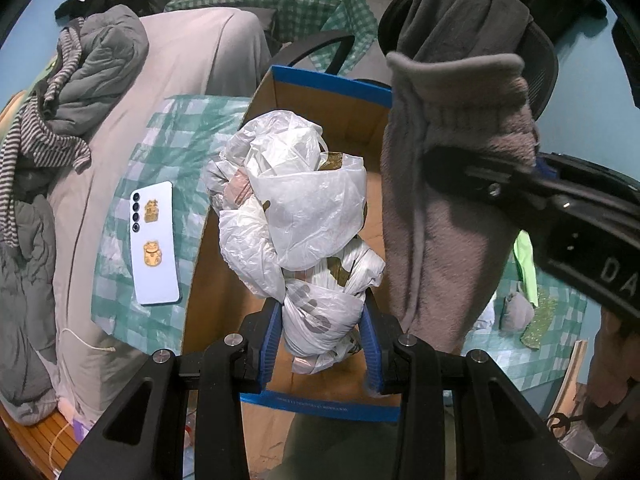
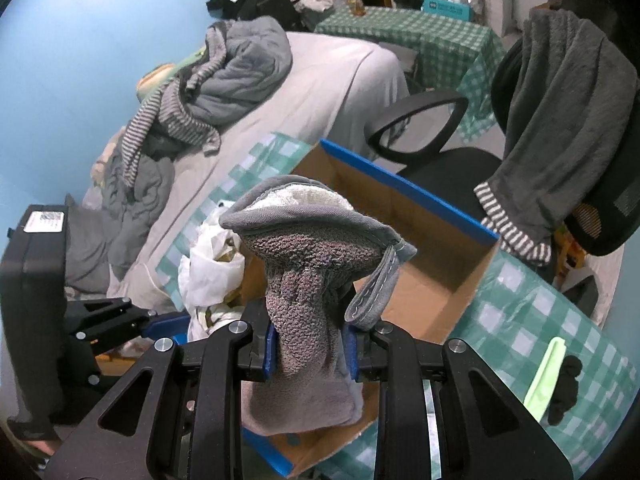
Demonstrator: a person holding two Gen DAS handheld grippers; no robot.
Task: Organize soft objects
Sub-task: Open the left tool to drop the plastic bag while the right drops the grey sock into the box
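Note:
My left gripper [image 1: 322, 340] is shut on a bundle of white plastic bags [image 1: 296, 216] and holds it over the open cardboard box [image 1: 320, 96] with blue edges. My right gripper [image 2: 310, 350] is shut on a grey-pink knitted mitt [image 2: 308, 280] with a grey hem and white lining, also above the box [image 2: 424, 240]. In the left wrist view the mitt [image 1: 452, 208] hangs to the right of the bags, with the right gripper [image 1: 520, 184] clamped on it. In the right wrist view the bags [image 2: 212, 268] and the left gripper [image 2: 120, 324] show at the left.
A white phone [image 1: 154, 240] lies on the green checked cloth [image 1: 176, 140] left of the box. A bed with grey bedding [image 2: 240, 60] lies behind. An office chair [image 2: 440, 128] with a dark grey towel [image 2: 560, 120] stands behind the box. A small grey pouch [image 1: 516, 310] and green items lie at the right.

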